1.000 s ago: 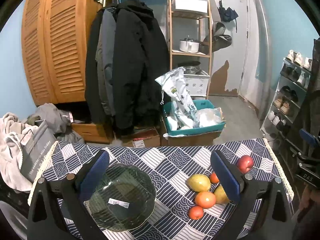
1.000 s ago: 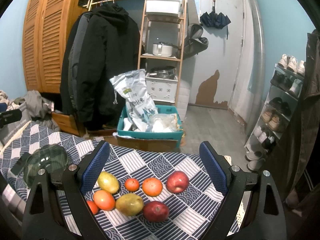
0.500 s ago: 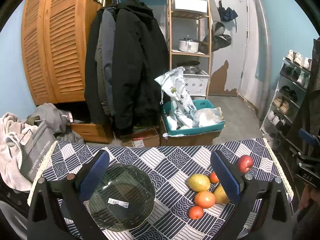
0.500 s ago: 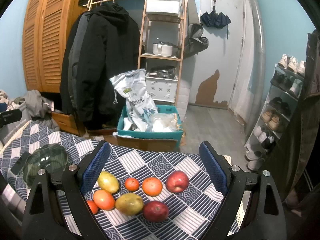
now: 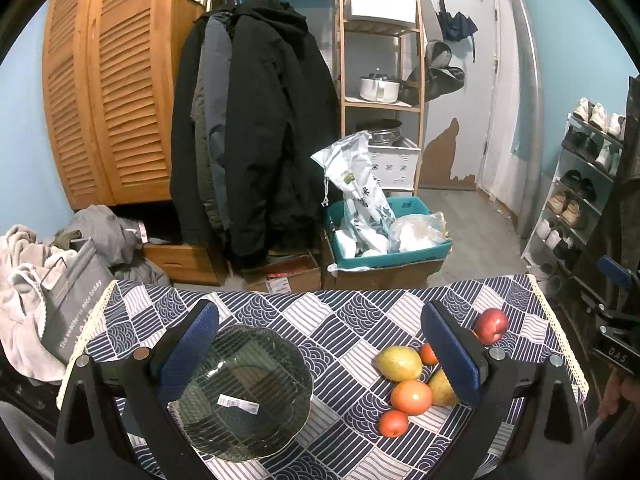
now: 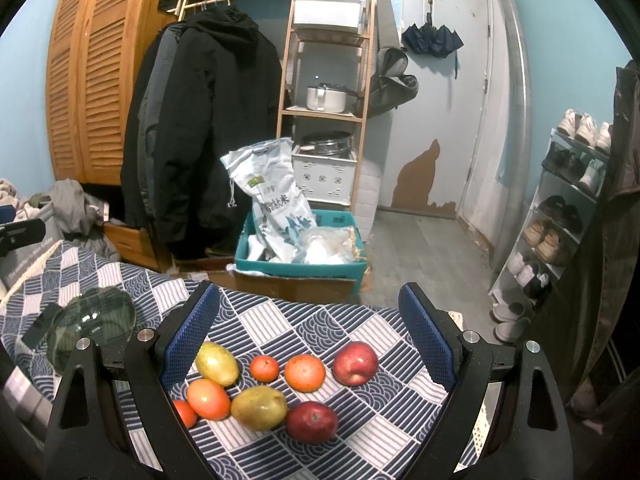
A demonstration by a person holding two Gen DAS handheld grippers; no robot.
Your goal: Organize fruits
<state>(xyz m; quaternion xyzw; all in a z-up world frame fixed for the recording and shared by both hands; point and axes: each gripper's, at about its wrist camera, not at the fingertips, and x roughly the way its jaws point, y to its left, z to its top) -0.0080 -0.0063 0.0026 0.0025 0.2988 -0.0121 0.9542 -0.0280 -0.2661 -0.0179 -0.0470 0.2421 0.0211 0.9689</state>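
Observation:
Several fruits lie loose on the patterned tablecloth (image 6: 360,440): two red apples (image 6: 355,362) (image 6: 312,422), two yellow-green mangoes (image 6: 216,363) (image 6: 259,407), and several oranges (image 6: 305,373). A green glass bowl (image 5: 244,390) stands empty on the left; it also shows in the right wrist view (image 6: 92,320). My left gripper (image 5: 320,354) is open above the bowl and fruit. My right gripper (image 6: 310,342) is open above the fruit cluster, holding nothing.
Beyond the table's far edge stand a teal box (image 6: 300,268) with bags, a coat rack (image 5: 256,128), a wooden shelf (image 6: 328,80) and a shoe rack (image 6: 560,208). Clothes and a grey bag (image 5: 72,308) lie left of the table.

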